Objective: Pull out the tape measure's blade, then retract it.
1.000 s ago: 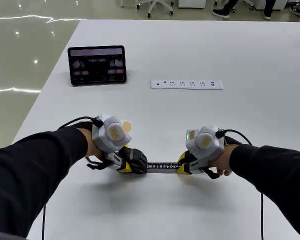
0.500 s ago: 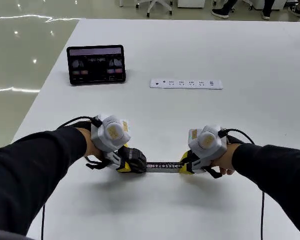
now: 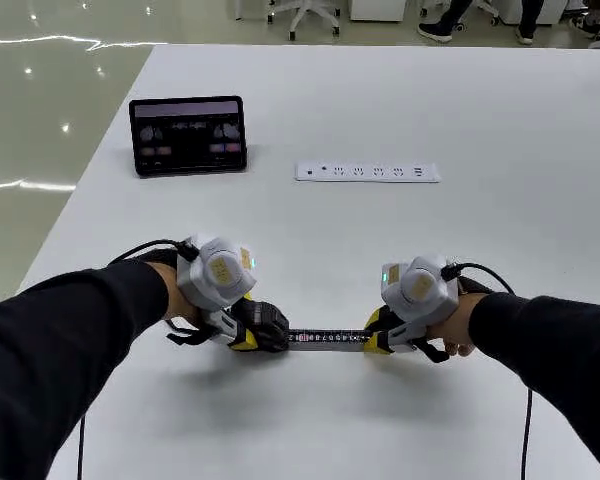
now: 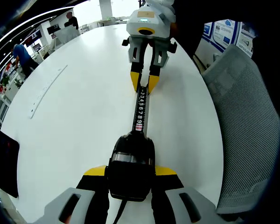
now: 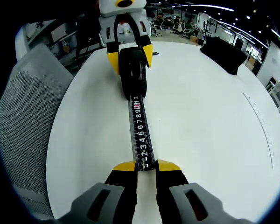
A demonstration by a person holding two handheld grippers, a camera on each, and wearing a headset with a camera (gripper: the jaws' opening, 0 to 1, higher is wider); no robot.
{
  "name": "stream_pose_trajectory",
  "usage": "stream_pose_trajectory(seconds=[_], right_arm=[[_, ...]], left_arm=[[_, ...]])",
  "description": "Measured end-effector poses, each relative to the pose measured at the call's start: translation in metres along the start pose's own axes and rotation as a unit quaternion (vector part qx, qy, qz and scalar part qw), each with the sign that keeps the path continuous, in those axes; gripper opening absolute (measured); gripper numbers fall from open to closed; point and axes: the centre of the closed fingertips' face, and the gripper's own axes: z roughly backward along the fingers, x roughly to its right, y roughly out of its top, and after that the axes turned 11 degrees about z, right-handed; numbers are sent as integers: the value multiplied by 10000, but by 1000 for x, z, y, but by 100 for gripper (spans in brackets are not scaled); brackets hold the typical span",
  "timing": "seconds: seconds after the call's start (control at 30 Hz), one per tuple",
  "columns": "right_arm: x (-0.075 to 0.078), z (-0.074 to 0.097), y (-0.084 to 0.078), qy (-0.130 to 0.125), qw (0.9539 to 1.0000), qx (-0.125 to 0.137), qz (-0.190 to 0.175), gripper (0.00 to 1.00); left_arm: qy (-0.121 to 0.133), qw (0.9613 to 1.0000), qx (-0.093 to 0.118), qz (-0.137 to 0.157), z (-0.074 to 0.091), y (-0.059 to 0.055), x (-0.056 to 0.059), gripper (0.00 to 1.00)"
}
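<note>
Tape measure (image 4: 130, 161), blade (image 5: 140, 130) partly out, at the near side of the white worktop (image 3: 380, 250).
We log the left gripper (image 4: 130, 171) clamped on the tape measure and the right gripper (image 5: 146, 166) pinching the blade's tip.

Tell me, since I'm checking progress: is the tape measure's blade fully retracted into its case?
No, a numbered stretch of blade runs from the black case to the right gripper.
</note>
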Motion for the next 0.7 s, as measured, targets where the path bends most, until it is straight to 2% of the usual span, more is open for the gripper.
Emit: stream_pose_trajectory(seconds=[0.7], right_arm=[[1, 9, -10, -34, 10000, -48, -66, 9]], left_arm=[[40, 10000, 21, 46, 1, 0, -1, 31]])
